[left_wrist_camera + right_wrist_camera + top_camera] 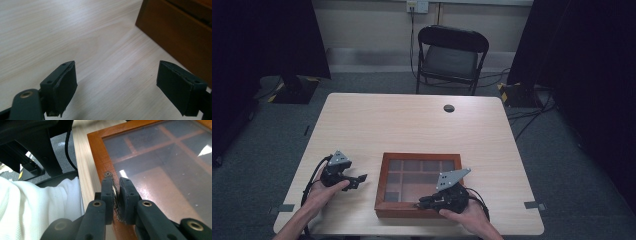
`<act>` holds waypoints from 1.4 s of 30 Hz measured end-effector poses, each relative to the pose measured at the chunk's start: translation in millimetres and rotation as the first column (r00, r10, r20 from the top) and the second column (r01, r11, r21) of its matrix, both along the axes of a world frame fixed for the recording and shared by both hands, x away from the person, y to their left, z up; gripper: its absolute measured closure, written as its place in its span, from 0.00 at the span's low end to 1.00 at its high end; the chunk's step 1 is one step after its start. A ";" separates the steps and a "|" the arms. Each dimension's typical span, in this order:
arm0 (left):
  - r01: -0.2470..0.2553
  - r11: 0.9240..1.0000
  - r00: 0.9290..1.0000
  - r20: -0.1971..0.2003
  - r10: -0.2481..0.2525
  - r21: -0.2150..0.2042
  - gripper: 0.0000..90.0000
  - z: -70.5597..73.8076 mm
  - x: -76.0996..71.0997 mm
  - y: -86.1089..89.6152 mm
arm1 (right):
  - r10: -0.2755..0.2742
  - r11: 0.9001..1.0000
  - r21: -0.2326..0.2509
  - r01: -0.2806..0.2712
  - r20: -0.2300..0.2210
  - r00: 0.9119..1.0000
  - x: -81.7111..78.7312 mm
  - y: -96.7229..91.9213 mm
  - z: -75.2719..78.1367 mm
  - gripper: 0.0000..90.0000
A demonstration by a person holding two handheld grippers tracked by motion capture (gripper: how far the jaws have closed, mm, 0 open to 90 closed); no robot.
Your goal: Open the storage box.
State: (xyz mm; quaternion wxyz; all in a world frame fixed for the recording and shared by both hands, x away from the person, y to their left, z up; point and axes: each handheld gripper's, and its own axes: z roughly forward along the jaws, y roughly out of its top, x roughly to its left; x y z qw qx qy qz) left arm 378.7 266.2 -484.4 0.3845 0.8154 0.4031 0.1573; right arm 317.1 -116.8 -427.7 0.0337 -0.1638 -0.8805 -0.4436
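Right gripper point(115, 192) pinches the small metal latch point(108, 174) on the glass-lidded wooden box point(382, 172); left gripper point(116, 85) spread.

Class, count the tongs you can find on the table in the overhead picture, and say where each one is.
2. The left tongs hover left of the wooden box; the right tongs are at the box's near edge.

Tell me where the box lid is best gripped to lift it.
Probably by the small metal latch on the near rim of the box, coming from the person's side. The glass lid lies flat in its wooden frame with nothing else standing proud. The right gripper is shut on that latch; the left gripper is open over the table beside the box.
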 end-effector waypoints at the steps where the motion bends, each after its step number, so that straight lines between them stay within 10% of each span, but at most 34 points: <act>1: 0.000 1.000 1.000 0.009 0.000 -0.011 0.18 1.3 -1.0 -1.0 | -0.001 1.000 0.004 0.001 0.001 1.000 0.3 -0.7 1.8 0.92; 15: 0.107 0.989 0.992 0.072 -0.100 -0.098 0.18 14.2 -14.3 -20.0 | -0.016 0.999 0.034 0.016 0.010 1.000 2.0 -2.5 17.9 0.92; 33: 0.220 0.970 0.972 0.109 -0.209 -0.105 0.18 16.0 -23.0 -36.8 | -0.027 0.998 0.048 0.027 -0.006 1.000 5.5 -2.7 26.4 0.92; 36: 0.220 0.970 0.972 0.112 -0.209 -0.101 0.19 16.4 -23.9 -37.3 | -0.042 0.998 0.044 0.040 0.039 0.998 3.0 -2.8 26.3 0.65; 42: 0.222 0.970 0.971 0.118 -0.210 -0.103 0.20 17.3 -24.7 -37.7 | -0.092 0.994 0.057 0.089 0.036 0.995 1.4 -12.1 28.2 0.43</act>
